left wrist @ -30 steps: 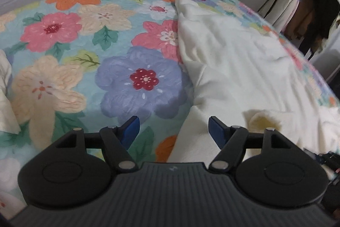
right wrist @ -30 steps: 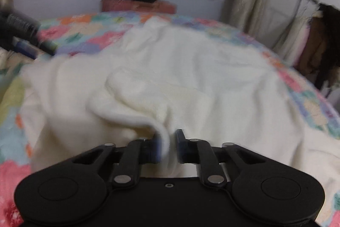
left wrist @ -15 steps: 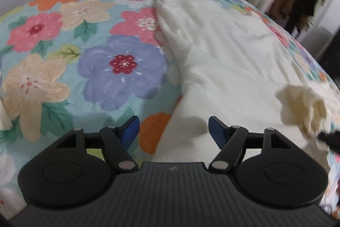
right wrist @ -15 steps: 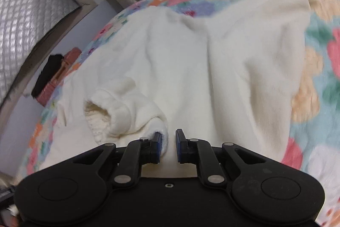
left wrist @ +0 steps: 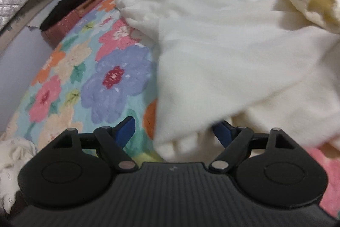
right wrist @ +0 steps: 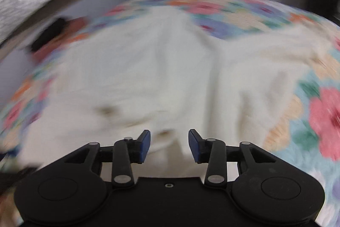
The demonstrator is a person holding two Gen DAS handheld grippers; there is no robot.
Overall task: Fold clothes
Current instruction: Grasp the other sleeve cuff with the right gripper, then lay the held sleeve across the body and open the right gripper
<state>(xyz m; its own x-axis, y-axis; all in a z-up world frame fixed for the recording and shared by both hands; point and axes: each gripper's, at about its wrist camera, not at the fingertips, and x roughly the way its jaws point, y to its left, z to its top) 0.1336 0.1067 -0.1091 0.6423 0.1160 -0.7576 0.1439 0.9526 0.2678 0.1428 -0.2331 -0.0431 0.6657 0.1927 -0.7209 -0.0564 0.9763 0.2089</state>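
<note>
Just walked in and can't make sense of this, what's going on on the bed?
A person with a handheld gripper in each hand is folding a cream sweater spread on a floral bedspread. The left gripper is open, with the sweater's near edge lying between its fingers. The right gripper is also open over the sweater, gripping nothing; that view is motion-blurred. A sleeve cuff lies across the body.

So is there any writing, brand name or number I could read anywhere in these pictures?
None can be read.
Left gripper: a tiny pale mark on its ribbed black body, too small to read.
Right gripper: no lettering shows, and the view is motion-blurred.
Cream sweater, flowered bedspread and reddish suitcase: no visible text.
</note>
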